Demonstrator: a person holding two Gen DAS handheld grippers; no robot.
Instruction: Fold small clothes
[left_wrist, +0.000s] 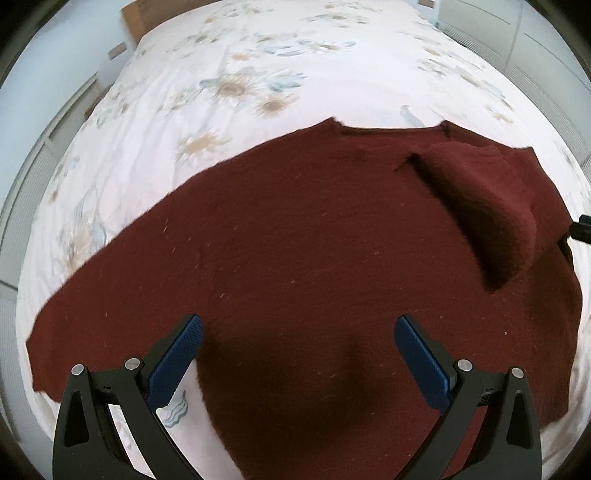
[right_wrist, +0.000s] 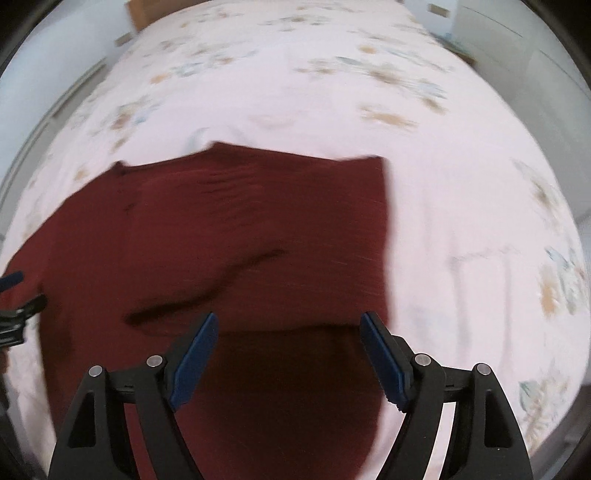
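I have a dark red knitted sweater (left_wrist: 314, 240) lying flat on the flowered bedspread (left_wrist: 240, 85), its neckline toward the far end of the bed. From the left wrist view I see the right-hand sleeve (left_wrist: 491, 218) already turned in over the chest, lying as a thick diagonal band, while the other sleeve (left_wrist: 103, 306) is spread out to the left, not yet folded. My left gripper (left_wrist: 299, 354) hangs over the lower body of the sweater with its blue pads (left_wrist: 177, 358) wide apart and nothing between them; the cloth below looks untouched by them. My right gripper (right_wrist: 288, 354) is likewise spread, its pads (right_wrist: 384, 358) clear of the fabric, poised above the right side of the garment where the edge (right_wrist: 388, 240) runs straight, which I read as the side fold being laid down. That view is blurred, so I cannot say how neatly the fold sits. I can just see the tip of the other gripper at the margin of each view. By my reckoning the job is perhaps a third done: one sleeve is in, the left sleeve and left side have to come over, and then the body needs folding up from the hem toward the collar.
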